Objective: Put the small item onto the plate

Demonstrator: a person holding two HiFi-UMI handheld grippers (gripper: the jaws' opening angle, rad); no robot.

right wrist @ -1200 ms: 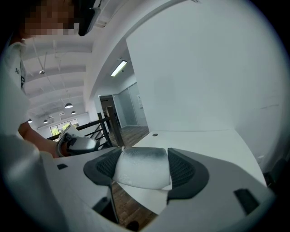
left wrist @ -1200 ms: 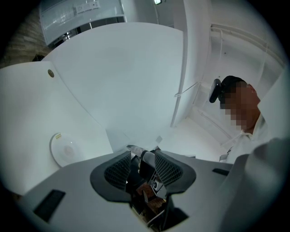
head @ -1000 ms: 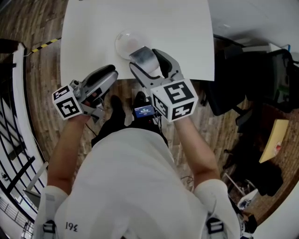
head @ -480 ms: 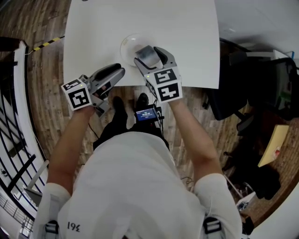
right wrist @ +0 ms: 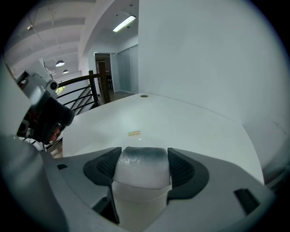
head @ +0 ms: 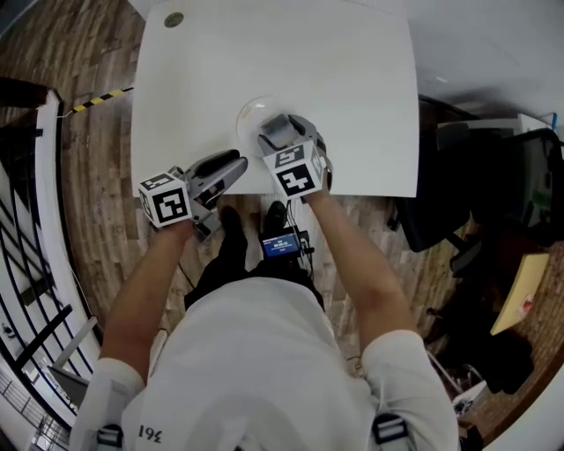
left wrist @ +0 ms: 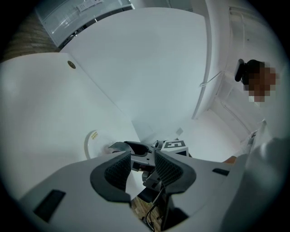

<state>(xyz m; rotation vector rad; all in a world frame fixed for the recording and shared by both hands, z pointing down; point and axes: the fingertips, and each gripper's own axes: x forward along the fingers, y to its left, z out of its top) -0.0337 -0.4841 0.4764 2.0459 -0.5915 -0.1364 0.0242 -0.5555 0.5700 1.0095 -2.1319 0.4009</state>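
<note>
Grip check: your right tool (right wrist: 140, 164) pinching small item (right wrist: 139, 181), hanging over plate (head: 245, 117), head view centre. You should be lowering level, spreading only once item resting. Left tool (left wrist: 138, 168) spread, empty, near table (head: 352, 88) edge.

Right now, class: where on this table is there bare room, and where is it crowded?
Bare: the table beyond and right of the plate, bar a small disc in the far-left corner. Crowded: the near edge, where the right gripper holds the small item at the plate, left gripper alongside.
</note>
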